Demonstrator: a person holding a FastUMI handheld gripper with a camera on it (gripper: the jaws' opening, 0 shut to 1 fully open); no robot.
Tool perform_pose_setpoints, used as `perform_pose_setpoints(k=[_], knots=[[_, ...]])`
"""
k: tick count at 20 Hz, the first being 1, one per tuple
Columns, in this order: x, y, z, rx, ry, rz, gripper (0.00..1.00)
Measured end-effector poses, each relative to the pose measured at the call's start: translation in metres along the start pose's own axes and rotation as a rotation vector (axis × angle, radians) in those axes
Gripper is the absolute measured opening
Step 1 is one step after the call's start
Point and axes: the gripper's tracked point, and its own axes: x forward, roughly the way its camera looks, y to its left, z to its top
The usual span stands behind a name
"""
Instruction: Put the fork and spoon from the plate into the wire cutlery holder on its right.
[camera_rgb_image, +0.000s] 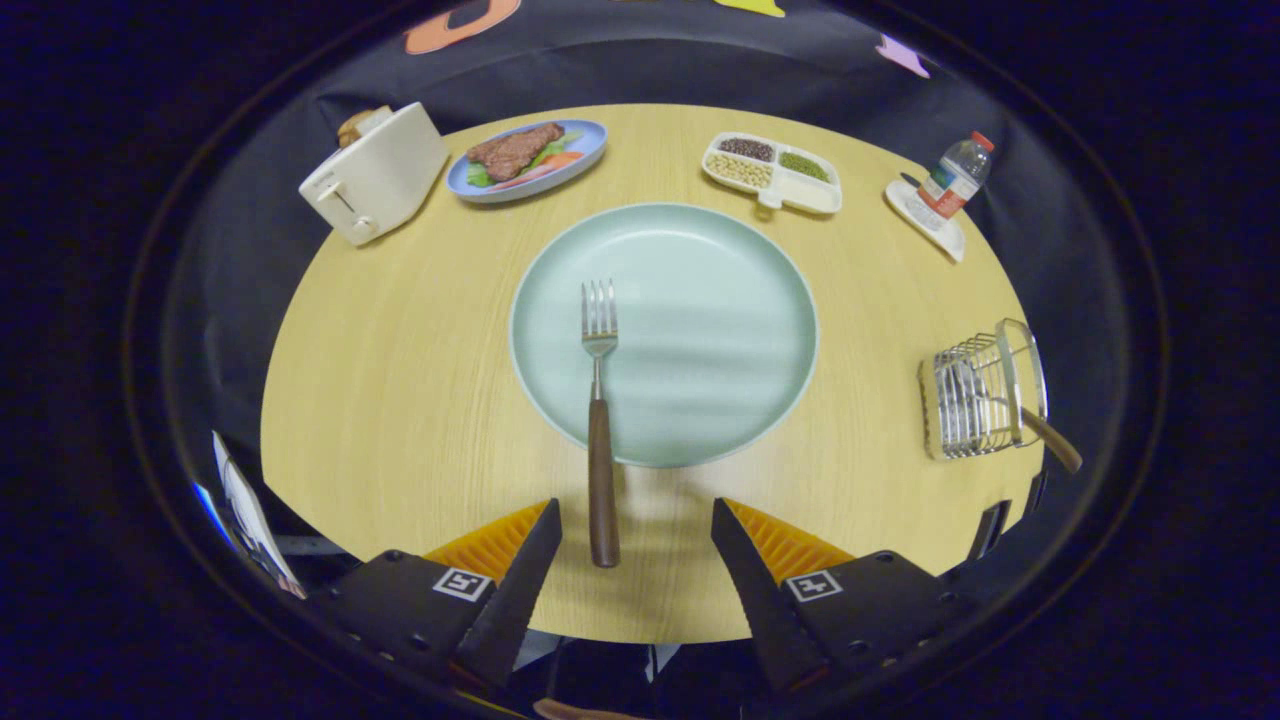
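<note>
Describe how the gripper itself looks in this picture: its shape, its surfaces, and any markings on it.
The gripper has two wedge-shaped fingers tapering to points, with ridged inner pads. Each finger sits on a dark, blocky body with small screw holes. A square black-and-white marker is fixed on each body.

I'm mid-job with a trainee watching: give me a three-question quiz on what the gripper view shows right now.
1. True or false: the fork lies with its tines on the green plate and its wooden handle over the plate's near rim.
2. What already sits in the wire cutlery holder? A) nothing B) a wooden-handled utensil C) a knife
3. Are the fingers of the gripper open or shut?

Key: 1 true. 2 B. 3 open, with the fork handle's end between them, untouched.
</note>
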Motion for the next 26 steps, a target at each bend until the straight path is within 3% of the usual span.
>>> perform_pose_setpoints(k=[7,12,14,17,26], knots=[[0.024,0.014,0.0,-0.001,0.033,-0.021,0.73],[0.031,0.009,-0.01,0.059,0.08,-0.059,0.24],[0.033,0.011,-0.009,0.049,0.078,-0.05,0.11],[0.025,0.015,-0.004,0.004,0.034,-0.048,0.06],[-0.008,0.017,0.0,-0.039,-0.039,-0.015,0.06]])
